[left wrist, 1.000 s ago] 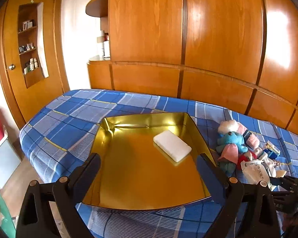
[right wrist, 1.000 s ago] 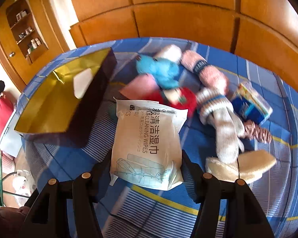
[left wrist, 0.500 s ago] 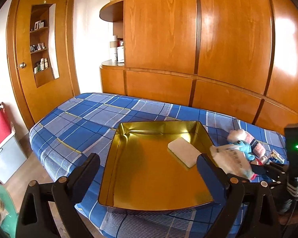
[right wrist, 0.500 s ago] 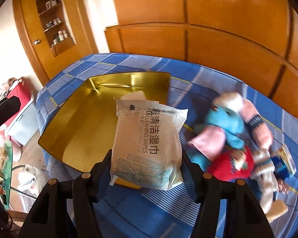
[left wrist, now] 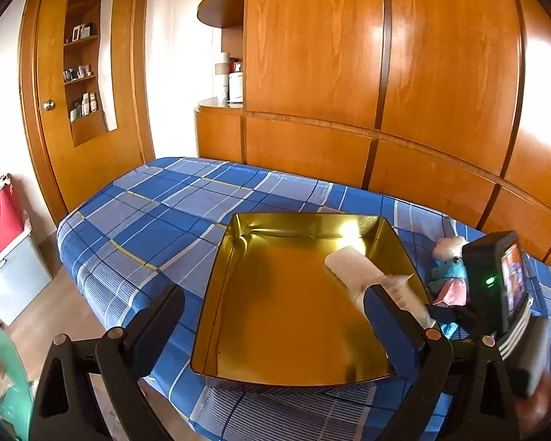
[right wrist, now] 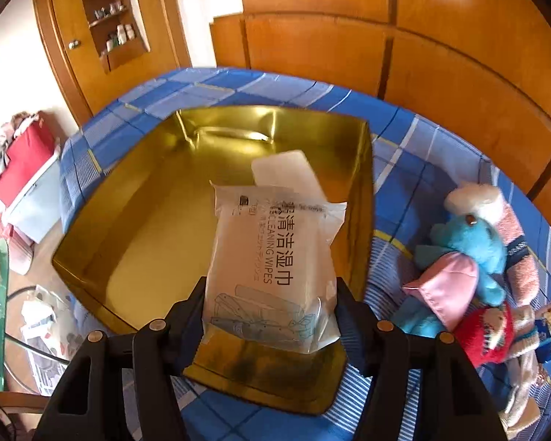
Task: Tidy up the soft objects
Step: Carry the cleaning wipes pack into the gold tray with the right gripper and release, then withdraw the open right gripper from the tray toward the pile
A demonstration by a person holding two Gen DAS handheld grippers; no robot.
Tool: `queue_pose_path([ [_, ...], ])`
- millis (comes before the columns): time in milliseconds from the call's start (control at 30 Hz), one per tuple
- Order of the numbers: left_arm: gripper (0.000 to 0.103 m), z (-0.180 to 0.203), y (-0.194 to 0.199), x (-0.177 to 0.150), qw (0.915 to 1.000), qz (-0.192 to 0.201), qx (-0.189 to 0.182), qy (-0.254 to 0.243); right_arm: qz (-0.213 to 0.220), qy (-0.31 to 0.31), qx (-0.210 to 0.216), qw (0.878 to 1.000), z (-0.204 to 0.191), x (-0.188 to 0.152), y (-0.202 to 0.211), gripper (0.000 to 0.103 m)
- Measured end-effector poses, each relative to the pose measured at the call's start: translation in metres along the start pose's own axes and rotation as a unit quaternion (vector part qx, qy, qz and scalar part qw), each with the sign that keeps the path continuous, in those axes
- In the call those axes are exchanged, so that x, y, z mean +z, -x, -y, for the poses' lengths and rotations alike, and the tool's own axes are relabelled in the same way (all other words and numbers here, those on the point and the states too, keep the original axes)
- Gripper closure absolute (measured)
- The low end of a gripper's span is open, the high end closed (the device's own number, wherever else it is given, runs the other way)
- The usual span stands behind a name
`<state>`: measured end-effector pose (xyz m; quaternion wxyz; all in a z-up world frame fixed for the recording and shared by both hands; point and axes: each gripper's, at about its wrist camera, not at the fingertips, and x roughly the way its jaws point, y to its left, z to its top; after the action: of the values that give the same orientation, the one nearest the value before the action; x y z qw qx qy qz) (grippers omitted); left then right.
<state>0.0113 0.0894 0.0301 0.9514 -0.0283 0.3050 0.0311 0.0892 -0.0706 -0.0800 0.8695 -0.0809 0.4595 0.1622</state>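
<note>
My right gripper (right wrist: 272,294) holds a white pack of wet wipes (right wrist: 272,268) above the near right part of the gold tray (right wrist: 128,191). Its jaws are opening, and the pads still touch the pack's sides. A white block (right wrist: 286,172) lies in the tray's far right corner. In the left wrist view the pack (left wrist: 404,290) shows at the tray's (left wrist: 216,275) right wall, beside the white block (left wrist: 352,268). My left gripper (left wrist: 273,301) hangs open and empty over the tray's near edge. A blue plush toy (right wrist: 470,242), a pink cloth (right wrist: 444,290) and a red knit piece (right wrist: 485,338) lie right of the tray.
The tray rests on a bed with a blue plaid cover (left wrist: 158,220), its edge near on the left. Wooden panelling (left wrist: 349,73) runs behind the bed. A red and grey bin (left wrist: 0,228) stands on the floor at left. The right gripper's screen unit (left wrist: 496,279) stands close on the right.
My right gripper has carried the wipes pack leftwards, from above the pile of soft things to above the gold tray. The left gripper's view has shifted only slightly.
</note>
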Motion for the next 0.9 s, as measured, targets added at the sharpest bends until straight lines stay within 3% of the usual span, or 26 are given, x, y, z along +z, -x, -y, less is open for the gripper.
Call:
queue_pose_path([
  [233, 0.004, -0.007, -0.008, -0.002, 0.9999, -0.009, 0.007, 0.006, -0.006, 0.001, -0.004, 1.0, -0.002, -0.002, -0.011, 0.035],
  [533, 0.004, -0.009, -0.013, -0.003, 0.9998, -0.017, 0.009, 0.009, 0.038, -0.036, 0.004, 0.999, 0.015, -0.004, 0.023, 0.034],
  [900, 0.004, 0.002, -0.014, -0.004, 0.9997, -0.022, 0.002, -0.006, 0.073, -0.079, -0.026, 0.994, 0.049, -0.017, 0.061, 0.034],
])
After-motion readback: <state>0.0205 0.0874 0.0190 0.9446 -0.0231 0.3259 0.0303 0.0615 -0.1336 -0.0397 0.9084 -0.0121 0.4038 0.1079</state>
